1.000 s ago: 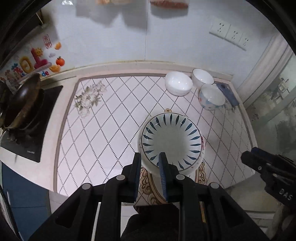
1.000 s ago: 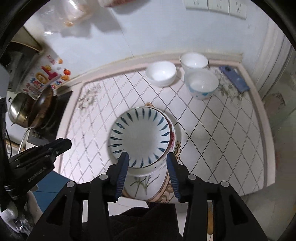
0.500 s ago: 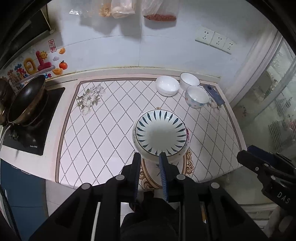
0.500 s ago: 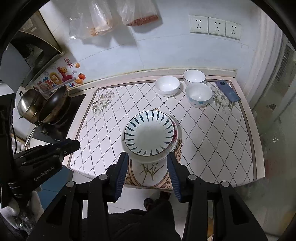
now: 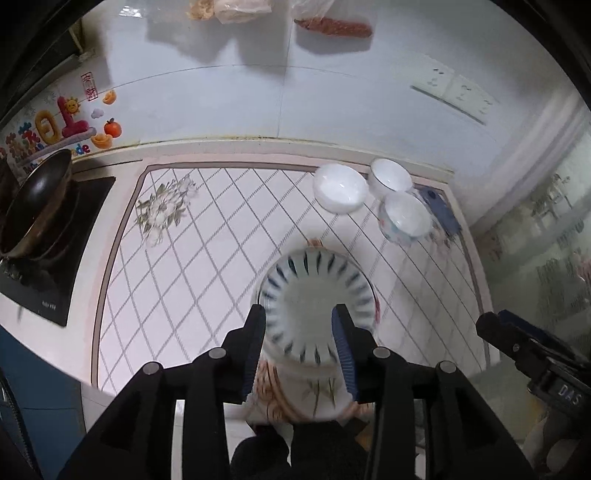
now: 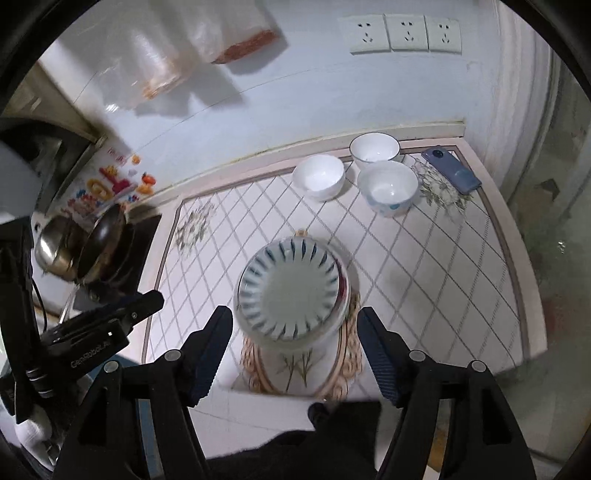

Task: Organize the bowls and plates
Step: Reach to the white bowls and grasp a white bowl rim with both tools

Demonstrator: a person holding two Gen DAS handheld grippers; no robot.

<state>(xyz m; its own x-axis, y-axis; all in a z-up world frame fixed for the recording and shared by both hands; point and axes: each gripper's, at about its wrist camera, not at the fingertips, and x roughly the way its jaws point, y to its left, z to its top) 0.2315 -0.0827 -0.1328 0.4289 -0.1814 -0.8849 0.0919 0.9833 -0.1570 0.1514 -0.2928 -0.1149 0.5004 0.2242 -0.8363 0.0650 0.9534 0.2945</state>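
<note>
Both grippers hang over the near edge of a kitchen counter, pointing steeply down, and both sets of jaws are opening. Seen from its own camera, the left gripper (image 5: pixel 299 345) has its blue-ridged fingers (image 5: pixel 341 345) parted a little, and the blue-striped plate (image 5: pixel 317 306) appears between them, but the view is blurred and the pads do not seem to press on it. From the other camera, the right gripper (image 6: pixel 293 345) is spread wider, its two fingers standing clear on either side of the same plate without touching it. That plate, white with dark blue dashes around its rim, sits on top of a small stack of plates (image 6: pixel 341 295) whose red-patterned edge peeks out on the right. The stack rests on a round placemat (image 6: pixel 301 365) with a gold scroll border and a plant motif, close to the near edge of the white counter (image 6: pixel 443 266) with its diamond grid pattern. At the far right of the counter stand three white bowls in a cluster: a plain white bowl (image 6: pixel 319 177) on the left, a dark-rimmed bowl (image 6: pixel 375 149) behind, and a blue-spotted bowl (image 6: pixel 388 188) in front. Just right of them lies a blue phone (image 6: pixel 452 170). On the far left, a dark wok (image 6: pixel 105 243) sits tilted on a black cooktop (image 5: pixel 59 258). Three wall sockets (image 6: pixel 406 33) and hanging plastic bags (image 6: pixel 236 40) show on the back wall.
</note>
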